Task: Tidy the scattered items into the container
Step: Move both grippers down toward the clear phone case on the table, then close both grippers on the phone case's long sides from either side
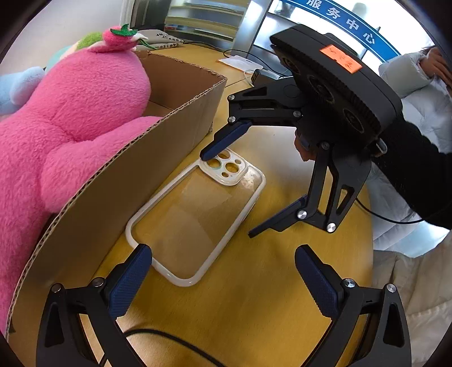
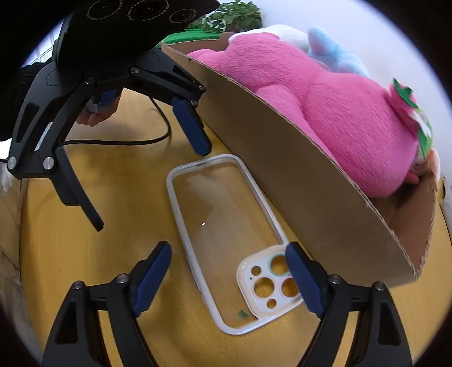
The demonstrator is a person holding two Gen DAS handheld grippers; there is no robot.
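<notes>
- Looking at one phone case (image 1: 197, 217), the task item we can see loose on the wooden table (image 1: 254, 310): clear back panel, off-white bumper rim, raised off-white camera block with several round cutouts at one end.
- We see a small green mark inside the case near the camera end in the right wrist view; cannot tell what it is.
- Case lies flat, long side just beside the outer wall of the cardboard box (image 1: 158, 158), outside it.
- Box count: one, open top, corrugated edge showing. Inside: one big pink plush (image 1: 79, 113) with a strawberry topper, plus part of a light blue plush (image 1: 17, 87) behind it.
- Left gripper (image 1: 223, 271): jaws wide, nothing between the pads, one blue pad near the plain end of the case; we cannot tell whether it touches.
- Right gripper (image 2: 228, 271): jaws wide, straddling the camera end, one finger over the camera block, pads not pressing it.
- Two grippers total, each with two blue-padded fingers; both point down at the case from opposite ends.
- Writing: blue sign (image 1: 344, 22) in the background reads "服务中心". Orange sticker (image 1: 340, 58) on the right gripper's body has handwriting we can't read.
- One black cable (image 2: 118, 141) runs across the table.
</notes>
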